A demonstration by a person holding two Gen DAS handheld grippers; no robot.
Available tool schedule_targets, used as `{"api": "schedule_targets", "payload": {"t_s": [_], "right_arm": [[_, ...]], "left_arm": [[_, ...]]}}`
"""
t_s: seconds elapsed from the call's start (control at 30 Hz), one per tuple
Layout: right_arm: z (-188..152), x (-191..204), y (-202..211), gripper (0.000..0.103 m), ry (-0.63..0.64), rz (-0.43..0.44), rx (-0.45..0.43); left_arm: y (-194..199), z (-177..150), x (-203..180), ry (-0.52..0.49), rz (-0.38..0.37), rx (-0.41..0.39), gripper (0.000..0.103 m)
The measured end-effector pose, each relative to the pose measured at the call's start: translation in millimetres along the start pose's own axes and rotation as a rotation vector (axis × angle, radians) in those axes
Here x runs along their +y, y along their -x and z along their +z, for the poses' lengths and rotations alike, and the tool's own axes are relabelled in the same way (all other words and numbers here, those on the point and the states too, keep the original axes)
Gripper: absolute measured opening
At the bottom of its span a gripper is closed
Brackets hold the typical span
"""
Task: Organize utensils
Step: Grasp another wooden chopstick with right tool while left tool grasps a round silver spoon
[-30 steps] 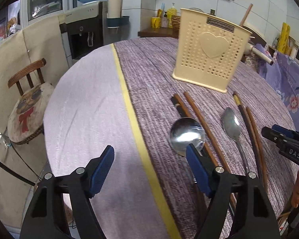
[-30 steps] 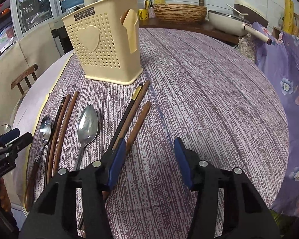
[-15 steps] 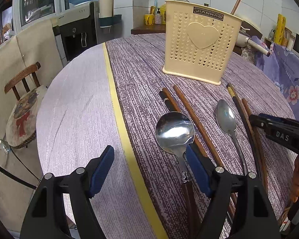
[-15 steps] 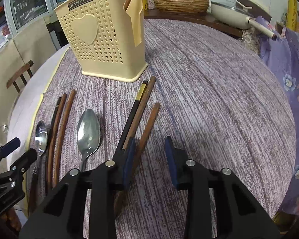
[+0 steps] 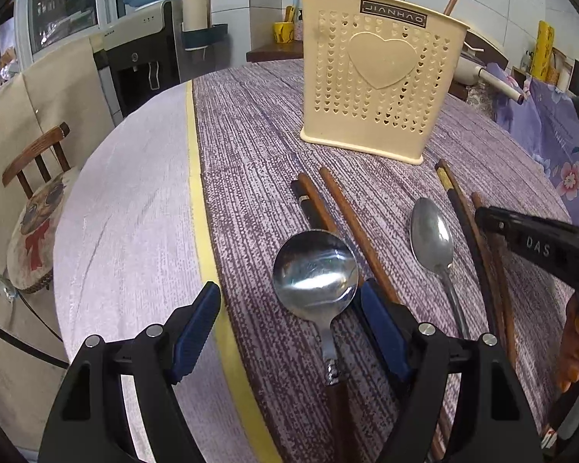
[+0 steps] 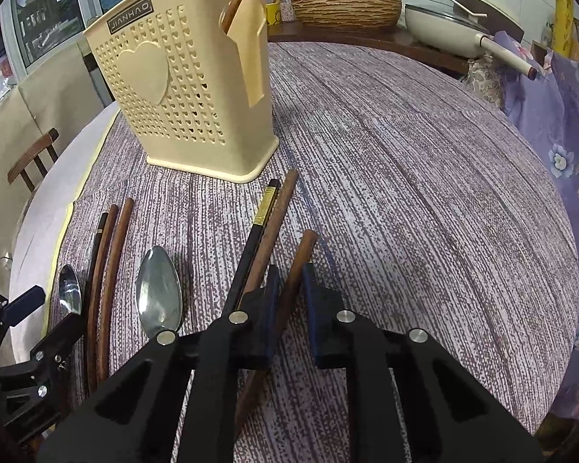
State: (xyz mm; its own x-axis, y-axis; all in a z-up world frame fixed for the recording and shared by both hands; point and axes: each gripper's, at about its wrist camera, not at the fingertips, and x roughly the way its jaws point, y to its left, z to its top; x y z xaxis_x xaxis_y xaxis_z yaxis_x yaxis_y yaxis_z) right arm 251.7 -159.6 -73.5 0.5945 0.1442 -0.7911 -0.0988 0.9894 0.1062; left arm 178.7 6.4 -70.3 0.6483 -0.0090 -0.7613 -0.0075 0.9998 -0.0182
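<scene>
Chopstick (image 6: 295, 270) between narrowed right hand-held gripper (image 6: 288, 289) pads, contact unclear | left hand-held gripper (image 5: 289, 312) spread around ladle (image 5: 315, 270)

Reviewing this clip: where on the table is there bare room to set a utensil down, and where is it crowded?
Free: the pale cloth left of the yellow stripe, and the wide stretch right of the rightmost chopstick, out to the table edge. Crowded: the strip in front of the yellow holder, where chopsticks and both spoons lie side by side.

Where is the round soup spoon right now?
In the left wrist view, the round soup spoon lies on the table between the open left gripper fingers, beside the brown chopsticks.
</scene>
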Motion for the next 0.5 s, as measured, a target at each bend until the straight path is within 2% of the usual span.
{"api": "schedule_targets", "payload": {"t_s": [0.4, 0.5], "right_arm": [[-0.7, 4.7, 0.5, 0.013, 0.001, 0.020, 0.004], [-0.8, 5.2, 0.3, 0.013, -0.001, 0.024, 0.004]], "left_arm": [[-9.5, 7.9, 0.9, 0.035, -0.014, 0.017, 0.075], [-9.8, 10.3, 0.7, 0.030, -0.042, 0.024, 0.069]]}}
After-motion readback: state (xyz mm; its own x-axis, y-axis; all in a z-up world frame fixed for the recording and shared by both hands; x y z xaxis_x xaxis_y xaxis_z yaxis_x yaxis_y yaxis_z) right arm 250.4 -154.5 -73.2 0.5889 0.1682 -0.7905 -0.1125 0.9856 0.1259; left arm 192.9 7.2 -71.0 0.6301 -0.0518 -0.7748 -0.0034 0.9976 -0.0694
